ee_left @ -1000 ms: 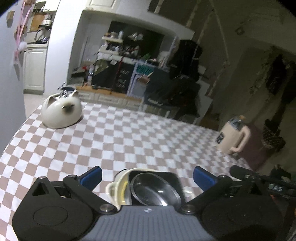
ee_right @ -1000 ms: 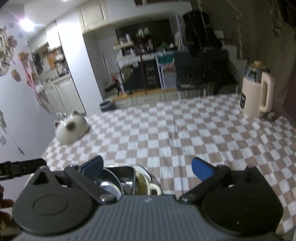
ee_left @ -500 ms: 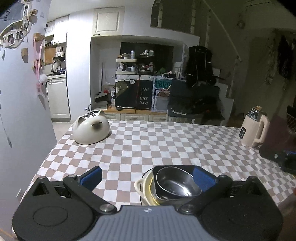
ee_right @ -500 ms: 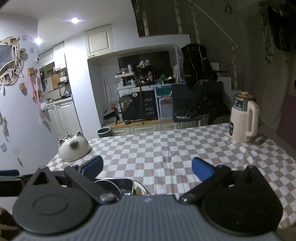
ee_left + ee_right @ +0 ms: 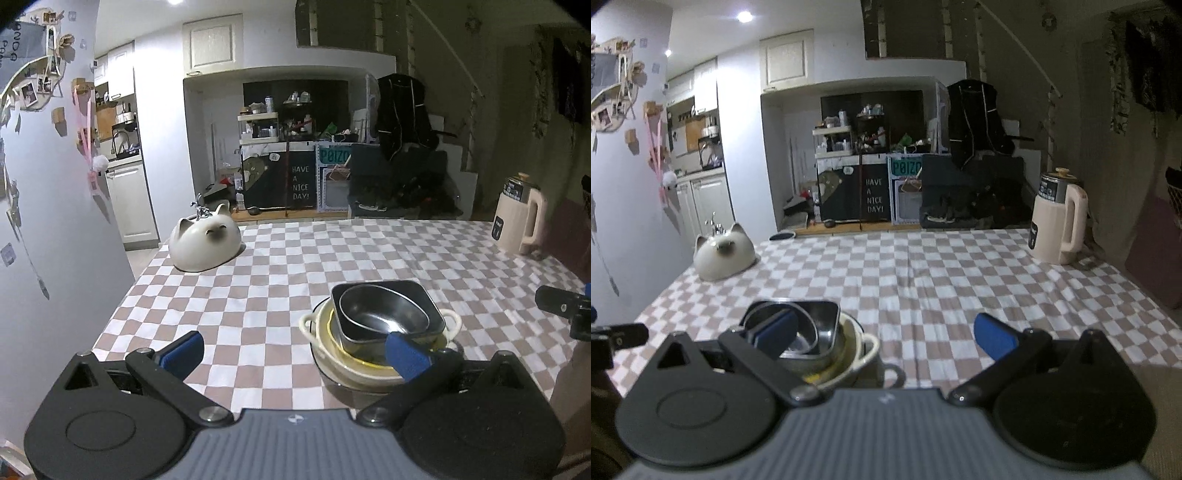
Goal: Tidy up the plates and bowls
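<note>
Left wrist view: our left gripper (image 5: 293,349) and right gripper (image 5: 884,334) both gape, released; nested steel-and-cream bowl stack (image 5: 382,325) at two o'clock on checkered tabletop (image 5: 280,266) — we'd square up, grip low.

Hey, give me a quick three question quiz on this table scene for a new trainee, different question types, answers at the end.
1. True or false: the round steel bowl sits inside the dark rectangular metal tray.
2. Multiple choice: the tray rests in A) a cream two-handled ceramic bowl, B) a wicker basket, C) a sink.
3. Fill in: the left gripper and right gripper are both ____ and hold nothing.

Key: 1 true; 2 A; 3 open. Also on the brown-and-white checked tablecloth: a white cat-shaped ceramic bowl and a cream electric kettle.
</note>
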{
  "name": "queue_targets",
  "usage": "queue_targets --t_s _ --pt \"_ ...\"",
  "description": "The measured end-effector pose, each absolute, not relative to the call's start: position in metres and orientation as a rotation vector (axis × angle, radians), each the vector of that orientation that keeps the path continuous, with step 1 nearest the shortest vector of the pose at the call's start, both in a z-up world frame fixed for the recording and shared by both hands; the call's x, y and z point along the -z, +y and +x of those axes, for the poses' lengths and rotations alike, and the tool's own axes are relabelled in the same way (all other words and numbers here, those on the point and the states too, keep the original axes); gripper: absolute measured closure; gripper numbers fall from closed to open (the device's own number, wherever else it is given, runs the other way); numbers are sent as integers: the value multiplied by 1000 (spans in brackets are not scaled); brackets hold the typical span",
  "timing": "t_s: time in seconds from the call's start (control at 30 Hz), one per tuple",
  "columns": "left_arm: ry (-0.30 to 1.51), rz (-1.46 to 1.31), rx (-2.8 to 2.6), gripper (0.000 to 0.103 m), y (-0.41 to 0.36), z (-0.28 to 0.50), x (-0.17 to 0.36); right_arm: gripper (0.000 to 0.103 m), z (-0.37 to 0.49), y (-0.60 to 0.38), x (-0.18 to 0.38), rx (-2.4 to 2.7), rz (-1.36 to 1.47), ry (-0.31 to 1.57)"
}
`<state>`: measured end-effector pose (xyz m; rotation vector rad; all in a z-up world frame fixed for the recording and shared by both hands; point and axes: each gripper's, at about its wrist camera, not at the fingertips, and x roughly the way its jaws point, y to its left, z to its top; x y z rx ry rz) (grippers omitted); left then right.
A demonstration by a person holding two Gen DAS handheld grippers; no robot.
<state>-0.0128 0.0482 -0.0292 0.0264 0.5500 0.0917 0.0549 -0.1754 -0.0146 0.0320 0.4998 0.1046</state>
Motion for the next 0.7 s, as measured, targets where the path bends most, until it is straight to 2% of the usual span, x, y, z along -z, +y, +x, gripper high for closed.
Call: queue_targets --t_s 0.7 --pt "600 33 -85 0 45 -28 48 0 29 -170 32 -121 -69 501"
